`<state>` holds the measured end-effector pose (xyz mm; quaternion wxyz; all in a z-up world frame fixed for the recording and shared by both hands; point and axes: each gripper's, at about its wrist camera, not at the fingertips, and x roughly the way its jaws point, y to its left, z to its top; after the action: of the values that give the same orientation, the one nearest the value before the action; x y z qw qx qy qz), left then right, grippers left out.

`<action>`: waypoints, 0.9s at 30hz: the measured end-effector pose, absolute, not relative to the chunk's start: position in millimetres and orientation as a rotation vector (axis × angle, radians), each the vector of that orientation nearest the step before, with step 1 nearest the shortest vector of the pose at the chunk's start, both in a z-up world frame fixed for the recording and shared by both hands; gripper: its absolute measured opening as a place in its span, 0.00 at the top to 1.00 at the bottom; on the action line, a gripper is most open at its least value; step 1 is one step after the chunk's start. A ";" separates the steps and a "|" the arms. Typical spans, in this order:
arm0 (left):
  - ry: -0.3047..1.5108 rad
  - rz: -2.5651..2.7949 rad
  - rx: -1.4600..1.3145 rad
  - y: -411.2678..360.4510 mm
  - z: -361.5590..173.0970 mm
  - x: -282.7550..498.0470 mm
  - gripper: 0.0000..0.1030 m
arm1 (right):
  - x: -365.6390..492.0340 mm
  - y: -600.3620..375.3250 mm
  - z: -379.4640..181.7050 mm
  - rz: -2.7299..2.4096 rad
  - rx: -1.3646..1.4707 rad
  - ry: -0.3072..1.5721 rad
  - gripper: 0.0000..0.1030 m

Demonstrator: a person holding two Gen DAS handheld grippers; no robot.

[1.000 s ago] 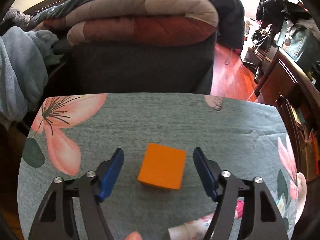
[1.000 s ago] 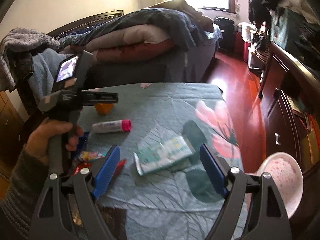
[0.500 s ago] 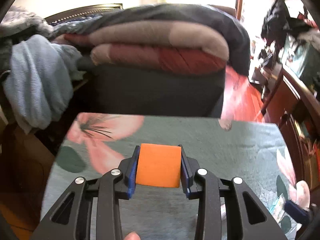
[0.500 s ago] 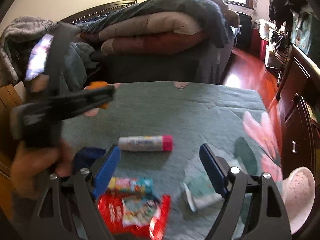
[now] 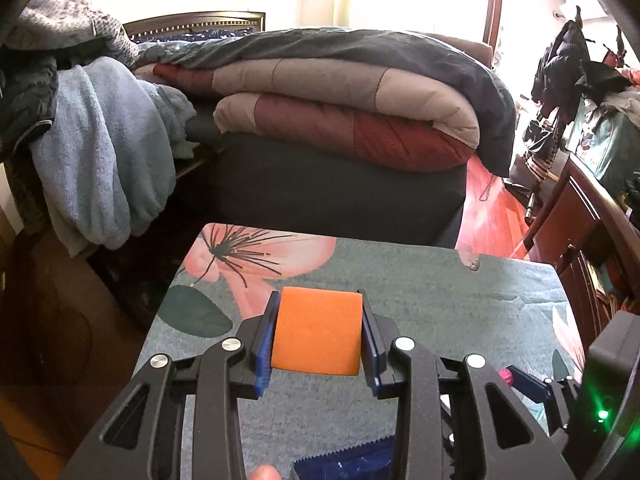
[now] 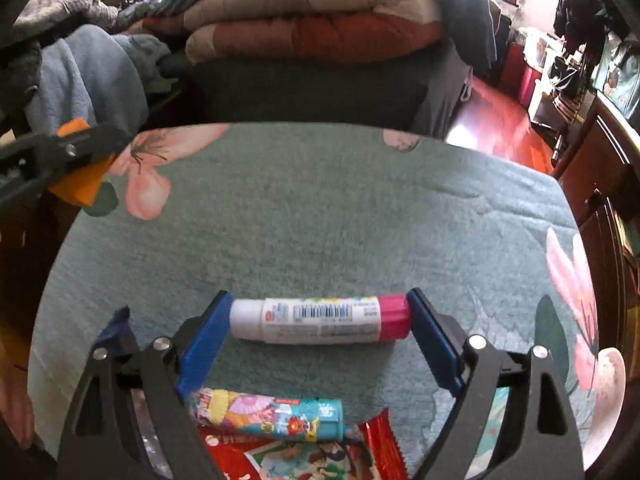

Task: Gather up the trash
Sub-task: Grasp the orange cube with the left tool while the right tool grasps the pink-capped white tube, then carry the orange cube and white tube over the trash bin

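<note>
1. A second ago my left gripper (image 5: pixel 318 338) had its jaws wide apart around the orange block (image 5: pixel 316 334). Now they were clamped on it, and the block was up off the green cloth (image 5: pixel 460 292)
2. My right gripper (image 6: pixel 318 326) had moved over the pink-capped tube (image 6: pixel 320 320). Its jaws touched both ends, the tube lying on the cloth
3. I thought one piece was picked up and the tube was next, with wrappers (image 6: pixel 268 414) left

**Cut Off and Covered**

At six o'clock, the red wrapper (image 6: pixel 320 456) ran off the frame's bottom edge. The blue packet (image 5: pixel 344 462) was cropped likewise. At nine o'clock, the left gripper's finger hid much of the orange block (image 6: pixel 80 184).
</note>
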<state>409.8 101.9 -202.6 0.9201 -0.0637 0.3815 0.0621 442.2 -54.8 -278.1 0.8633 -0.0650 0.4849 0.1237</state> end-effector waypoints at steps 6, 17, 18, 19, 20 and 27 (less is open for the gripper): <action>0.784 0.133 -0.134 103.0 -201.8 404.9 0.65 | 434.9 -58.5 -273.2 0.270 -0.134 0.998 0.16; 0.757 0.131 -0.130 88.9 -182.8 373.3 0.65 | 393.2 -92.0 -233.3 0.286 -0.075 0.943 0.16; 0.752 0.126 -0.131 86.2 -179.7 368.6 0.65 | 388.9 -95.2 -229.5 0.288 -0.069 0.935 0.16; 0.748 0.120 -0.132 83.3 -177.0 365.2 0.65 | 382.3 -101.1 -223.3 0.290 -0.062 0.922 0.16; 0.741 0.112 -0.131 79.5 -173.9 360.4 0.65 | 375.3 -107.1 -217.1 0.289 -0.058 0.909 0.16; 0.699 0.032 -0.132 40.6 -151.8 326.5 0.65 | 330.0 -151.8 -186.5 0.259 -0.036 0.837 0.16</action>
<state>326.5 40.6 -151.8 0.9374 -0.0645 0.3419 0.0159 330.0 -151.8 -186.5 0.9055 -0.0172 0.4051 0.1254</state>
